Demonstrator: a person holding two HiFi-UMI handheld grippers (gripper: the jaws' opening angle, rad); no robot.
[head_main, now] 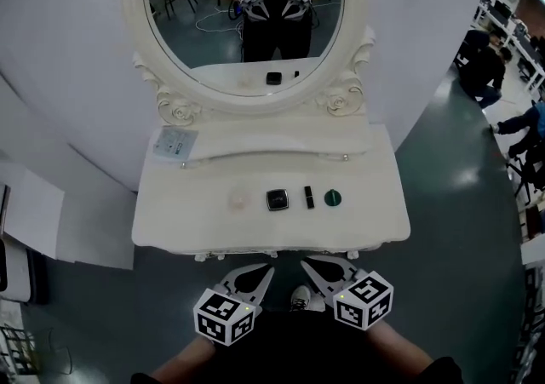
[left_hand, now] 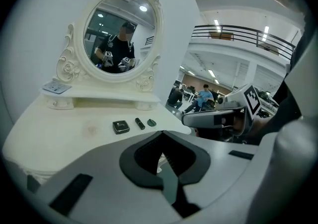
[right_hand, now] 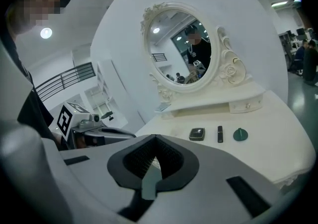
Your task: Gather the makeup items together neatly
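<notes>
Three dark makeup items in one row near the middle of the cream-white carved vanity counter (head_main: 375,212): one black square compact with a glossy lid (head_main: 278,199), one slim black lipstick tube (head_main: 309,197) just to its right, one dark green round cap-shaped piece (head_main: 333,198) at the right end. Close together, not touching.

Left of the row, one faint pinkish round patch (head_main: 238,200), too pale to identify. On the raised shelf, one flat pale blue packet (head_main: 175,143). Behind, one oval mirror in a scrolled cream frame (head_main: 247,33).

Two tongs, held off the counter's front edge, well short of the items: left tongs (head_main: 267,272) pressed together, empty; right tongs (head_main: 306,263) likewise pressed together, empty.
</notes>
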